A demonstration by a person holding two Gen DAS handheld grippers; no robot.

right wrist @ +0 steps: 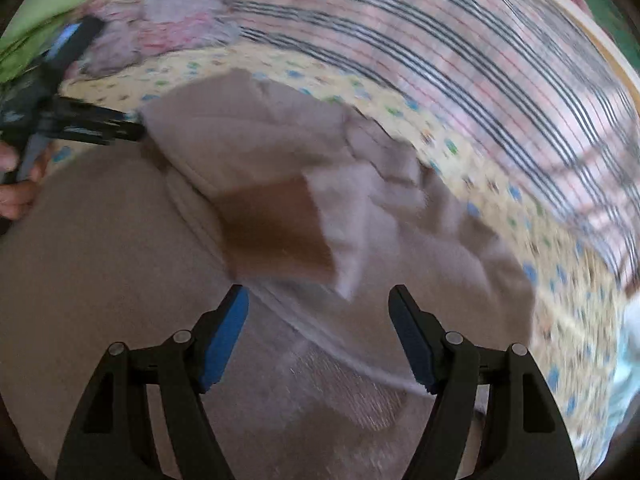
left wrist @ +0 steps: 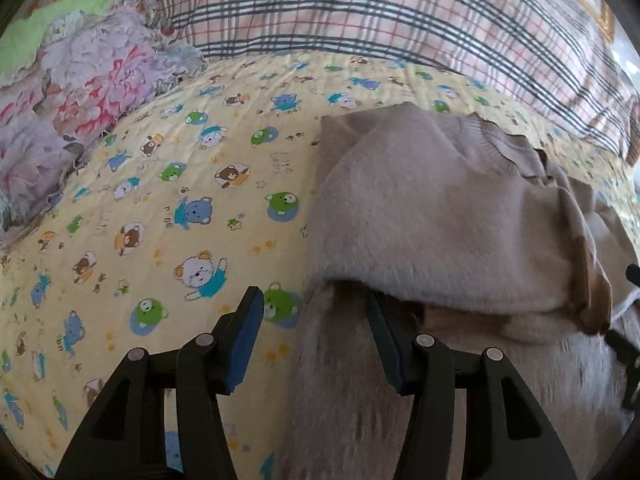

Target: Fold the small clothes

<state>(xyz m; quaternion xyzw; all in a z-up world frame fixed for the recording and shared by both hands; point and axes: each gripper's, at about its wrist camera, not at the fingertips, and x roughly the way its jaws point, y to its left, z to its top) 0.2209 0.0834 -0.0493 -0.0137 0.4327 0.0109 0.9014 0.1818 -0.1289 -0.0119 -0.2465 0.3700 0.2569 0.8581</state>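
A beige sweater [left wrist: 432, 208] lies partly folded on the bed's yellow bear-print sheet [left wrist: 180, 184]. The left tongs [left wrist: 316, 308] stand spread at its left edge, the folded flap just past their right fingertip, pinching nothing. The right tongs [right wrist: 318, 300] hang spread and empty over the sweater's middle.

You've got a beige sweater [left wrist: 432, 208] with a brown patch [right wrist: 276, 228] on a yellow bear-print sheet [left wrist: 168, 184]. Plaid pillow [left wrist: 380, 8] at 12 o'clock, pink floral quilt [left wrist: 80, 76] at 10.
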